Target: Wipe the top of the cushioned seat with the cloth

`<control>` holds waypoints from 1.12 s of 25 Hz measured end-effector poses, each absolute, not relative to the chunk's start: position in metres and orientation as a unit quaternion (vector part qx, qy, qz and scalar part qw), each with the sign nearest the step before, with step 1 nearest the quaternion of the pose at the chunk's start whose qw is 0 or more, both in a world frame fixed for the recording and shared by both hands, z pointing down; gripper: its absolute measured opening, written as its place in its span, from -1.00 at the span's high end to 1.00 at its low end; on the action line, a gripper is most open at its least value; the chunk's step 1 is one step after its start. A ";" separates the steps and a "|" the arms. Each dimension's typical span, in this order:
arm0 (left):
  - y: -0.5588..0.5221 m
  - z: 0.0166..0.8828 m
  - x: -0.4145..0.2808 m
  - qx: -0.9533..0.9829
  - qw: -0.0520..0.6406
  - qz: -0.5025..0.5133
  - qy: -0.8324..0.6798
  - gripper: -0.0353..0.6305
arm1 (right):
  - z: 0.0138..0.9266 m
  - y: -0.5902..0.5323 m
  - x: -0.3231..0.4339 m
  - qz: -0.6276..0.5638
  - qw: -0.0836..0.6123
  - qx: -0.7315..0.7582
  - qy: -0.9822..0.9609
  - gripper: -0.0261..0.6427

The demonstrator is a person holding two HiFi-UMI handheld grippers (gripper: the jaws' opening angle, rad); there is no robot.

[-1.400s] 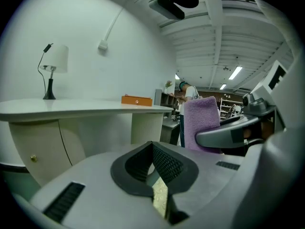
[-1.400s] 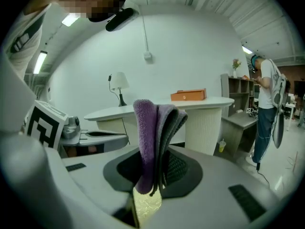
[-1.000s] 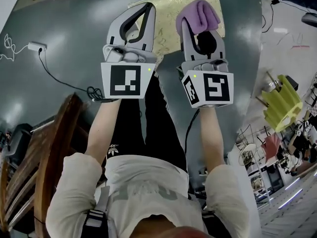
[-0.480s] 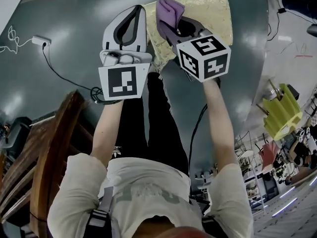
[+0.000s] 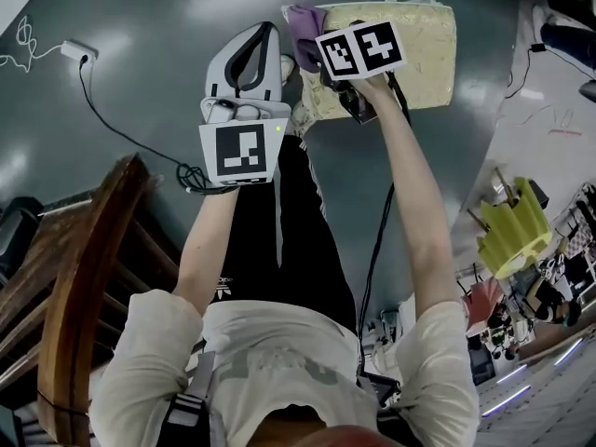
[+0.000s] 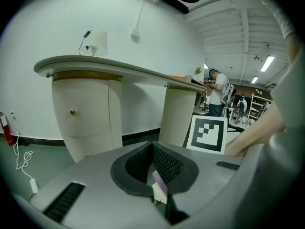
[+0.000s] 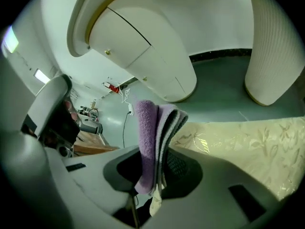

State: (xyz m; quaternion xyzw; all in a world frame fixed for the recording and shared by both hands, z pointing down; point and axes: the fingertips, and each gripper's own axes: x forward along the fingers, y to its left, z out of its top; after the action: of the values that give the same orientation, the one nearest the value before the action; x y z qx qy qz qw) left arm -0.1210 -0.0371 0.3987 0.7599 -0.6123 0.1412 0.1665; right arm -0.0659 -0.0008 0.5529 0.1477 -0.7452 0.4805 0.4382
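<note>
The cushioned seat (image 5: 414,45) has a pale yellow patterned top and stands on the dark floor at the top of the head view. My right gripper (image 5: 309,43) is shut on a folded purple cloth (image 5: 302,24) and holds it at the seat's left edge. In the right gripper view the cloth (image 7: 153,137) stands up between the jaws, and the seat top (image 7: 248,140) lies just beyond to the right. My left gripper (image 5: 266,32) hangs beside the seat's left corner, its jaws shut with nothing in them. In its own view the left gripper (image 6: 153,151) points at a white counter.
A curved wooden chair back (image 5: 79,287) is at the lower left. A power adapter with its cable (image 5: 76,50) lies on the floor to the left. A yellow-green object (image 5: 510,229) sits at the right. A white curved counter (image 6: 119,73) stands ahead, with a person (image 6: 219,92) far behind.
My right gripper has swung left and forward with the cloth and turned, so its marker cube now faces up. The left gripper has barely moved.
</note>
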 end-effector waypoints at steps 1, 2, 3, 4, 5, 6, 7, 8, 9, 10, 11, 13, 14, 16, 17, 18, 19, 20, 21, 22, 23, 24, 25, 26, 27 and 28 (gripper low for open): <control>-0.036 0.400 -0.123 0.759 0.167 0.143 -0.613 0.88 | 0.557 0.001 -0.066 0.484 0.440 0.148 -0.741 0.65; -0.035 0.401 -0.124 0.759 0.167 0.145 -0.612 0.88 | 0.559 0.001 -0.066 0.488 0.441 0.150 -0.738 0.65; -0.034 0.403 -0.124 0.759 0.169 0.148 -0.611 0.88 | 0.560 0.000 -0.066 0.490 0.441 0.153 -0.736 0.65; -0.033 0.404 -0.125 0.758 0.173 0.154 -0.609 0.88 | 0.562 0.000 -0.066 0.492 0.441 0.157 -0.734 0.65; -0.031 0.406 -0.125 0.757 0.178 0.158 -0.608 0.88 | 0.563 -0.002 -0.065 0.495 0.441 0.161 -0.731 0.65; -0.031 0.406 -0.125 0.757 0.180 0.158 -0.608 0.88 | 0.564 -0.003 -0.064 0.499 0.440 0.164 -0.729 0.65; -0.032 0.405 -0.125 0.758 0.178 0.154 -0.609 0.88 | 0.565 -0.004 -0.063 0.503 0.437 0.165 -0.727 0.65; -0.033 0.404 -0.124 0.759 0.175 0.150 -0.609 0.88 | 0.566 -0.004 -0.062 0.507 0.435 0.166 -0.726 0.65; -0.035 0.404 -0.123 0.760 0.173 0.148 -0.609 0.88 | 0.566 -0.005 -0.062 0.509 0.433 0.166 -0.726 0.65; -0.036 0.404 -0.122 0.761 0.172 0.147 -0.608 0.88 | 0.566 -0.005 -0.062 0.509 0.432 0.165 -0.725 0.65; -0.037 0.404 -0.120 0.762 0.172 0.147 -0.606 0.88 | 0.566 -0.005 -0.062 0.509 0.433 0.165 -0.725 0.65; -0.039 0.405 -0.117 0.765 0.172 0.147 -0.603 0.88 | 0.568 -0.005 -0.061 0.510 0.435 0.165 -0.724 0.65; -0.040 0.405 -0.115 0.766 0.171 0.147 -0.602 0.88 | 0.568 -0.006 -0.061 0.510 0.435 0.164 -0.723 0.65; -0.042 0.404 -0.111 0.769 0.170 0.146 -0.599 0.88 | 0.568 -0.006 -0.057 0.513 0.435 0.162 -0.722 0.65; -0.042 0.404 -0.108 0.770 0.170 0.146 -0.597 0.88 | 0.568 -0.007 -0.054 0.514 0.435 0.161 -0.722 0.65; -0.043 0.405 -0.106 0.771 0.171 0.148 -0.595 0.88 | 0.567 -0.009 -0.051 0.516 0.433 0.162 -0.721 0.65; -0.044 0.406 -0.103 0.772 0.173 0.152 -0.592 0.88 | 0.567 -0.011 -0.047 0.518 0.430 0.164 -0.721 0.65; -0.044 0.408 -0.100 0.773 0.176 0.157 -0.589 0.88 | 0.567 -0.014 -0.042 0.521 0.427 0.168 -0.720 0.65; -0.044 0.410 -0.098 0.774 0.178 0.161 -0.585 0.88 | 0.567 -0.017 -0.037 0.523 0.425 0.173 -0.718 0.65; -0.044 0.412 -0.096 0.775 0.180 0.165 -0.582 0.88 | 0.566 -0.021 -0.030 0.522 0.424 0.181 -0.718 0.65; -0.045 0.412 -0.093 0.777 0.182 0.168 -0.579 0.88 | 0.566 -0.025 -0.022 0.517 0.426 0.190 -0.717 0.65; -0.046 0.413 -0.089 0.778 0.183 0.169 -0.576 0.88 | 0.566 -0.030 -0.012 0.510 0.431 0.201 -0.717 0.65; -0.047 0.412 -0.086 0.780 0.184 0.169 -0.574 0.88 | 0.565 -0.035 -0.001 0.502 0.437 0.212 -0.715 0.65; -0.048 0.412 -0.082 0.782 0.184 0.169 -0.572 0.88 | 0.565 -0.040 0.011 0.494 0.444 0.222 -0.714 0.65; -0.048 0.412 -0.077 0.783 0.184 0.169 -0.569 0.88 | 0.564 -0.045 0.024 0.486 0.452 0.232 -0.711 0.65; -0.049 0.412 -0.073 0.785 0.184 0.170 -0.566 0.88 | 0.564 -0.050 0.037 0.479 0.459 0.241 -0.708 0.65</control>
State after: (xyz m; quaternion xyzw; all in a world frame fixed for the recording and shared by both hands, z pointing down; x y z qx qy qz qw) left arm -0.0734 -0.0490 0.4116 0.7850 -0.5665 0.1701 0.1843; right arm 0.0368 -0.0504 0.5645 0.2409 -0.7084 0.4790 0.4590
